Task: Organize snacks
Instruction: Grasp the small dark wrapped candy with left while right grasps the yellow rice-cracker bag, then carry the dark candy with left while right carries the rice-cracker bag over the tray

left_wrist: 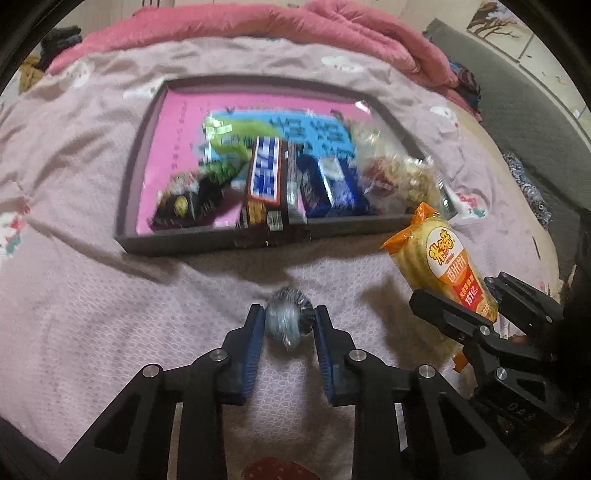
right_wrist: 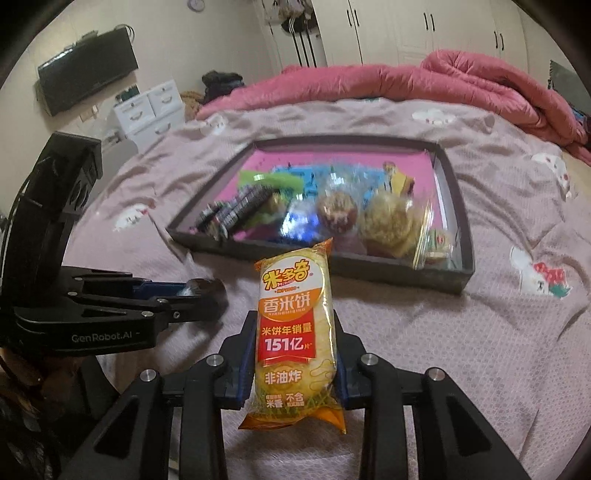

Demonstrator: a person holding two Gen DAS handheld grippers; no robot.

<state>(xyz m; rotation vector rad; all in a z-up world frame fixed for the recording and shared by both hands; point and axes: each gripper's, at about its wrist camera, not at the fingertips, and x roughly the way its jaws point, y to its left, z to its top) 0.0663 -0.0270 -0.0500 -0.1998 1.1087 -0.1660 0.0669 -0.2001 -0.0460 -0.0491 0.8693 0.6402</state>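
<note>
Your right gripper (right_wrist: pixel 295 354) clamps the rice cracker pack (right_wrist: pixel 293 332) at frame centre, long axis pointing up toward the tray (right_wrist: pixel 458 236). Your left gripper (left_wrist: pixel 290 325) pinches a small, blurred, possibly foil-wrapped snack (left_wrist: pixel 288 319).

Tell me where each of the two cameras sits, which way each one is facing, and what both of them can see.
Left wrist view: sits on the left gripper, looking down along its fingers at a foil-wrapped ball snack pinched between them; the snack tray lies beyond, and the right gripper shows at right.
Right wrist view: sits on the right gripper, looking along its fingers at the orange rice cracker pack it holds, toward the tray and wardrobes; the left gripper shows at left.
Shared: tray, cracker pack, pink bedspread, red quilt.
</note>
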